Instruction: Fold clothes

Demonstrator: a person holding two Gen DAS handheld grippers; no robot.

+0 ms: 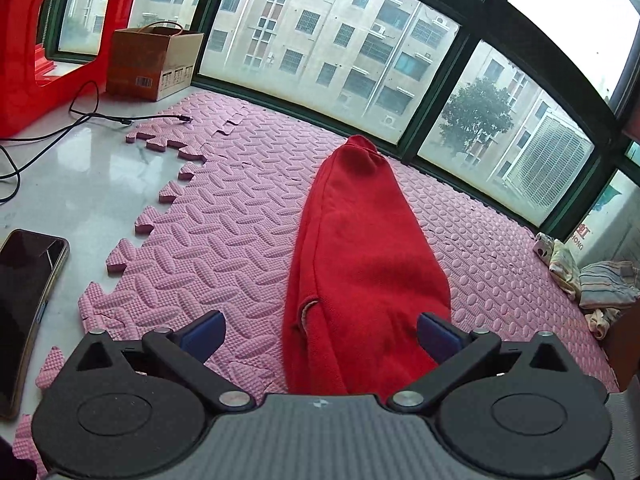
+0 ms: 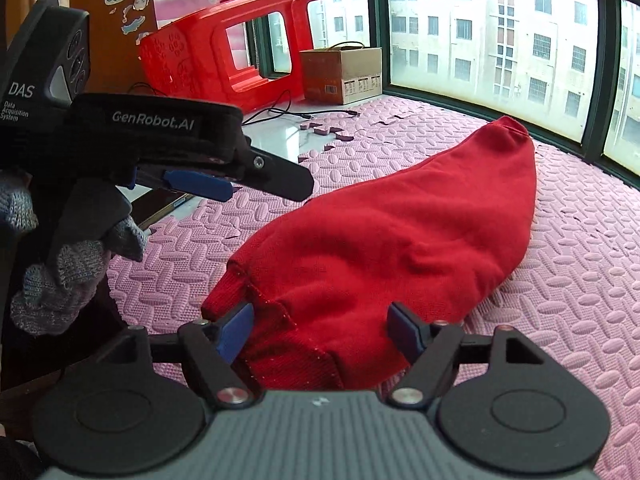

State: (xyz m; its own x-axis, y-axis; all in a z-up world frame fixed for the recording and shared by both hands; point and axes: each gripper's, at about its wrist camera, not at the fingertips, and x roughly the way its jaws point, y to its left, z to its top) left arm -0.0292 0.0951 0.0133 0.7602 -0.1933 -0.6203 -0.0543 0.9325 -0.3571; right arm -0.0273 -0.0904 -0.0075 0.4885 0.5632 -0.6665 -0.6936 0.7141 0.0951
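Note:
A red garment (image 1: 360, 248) lies folded into a long narrow shape on the pink foam mat (image 1: 224, 216), running away toward the window. My left gripper (image 1: 320, 334) stands open wide over its near end, pads on either side and not pressing it. In the right wrist view the same red garment (image 2: 400, 232) stretches to the far right, with its ribbed hem (image 2: 280, 344) nearest. My right gripper (image 2: 320, 332) is open, the hem lying loose between its blue pads (image 2: 236, 332). The left gripper (image 2: 264, 190), held by a gloved hand (image 2: 72, 272), hovers at the upper left.
A red plastic stool (image 2: 224, 52) lies on its side by a cardboard box (image 2: 344, 76) at the window. A black cable (image 1: 80, 120) and a phone (image 1: 28, 300) rest on the marble sill (image 1: 80, 184). Several folded cloths (image 1: 592, 280) sit at the mat's right edge.

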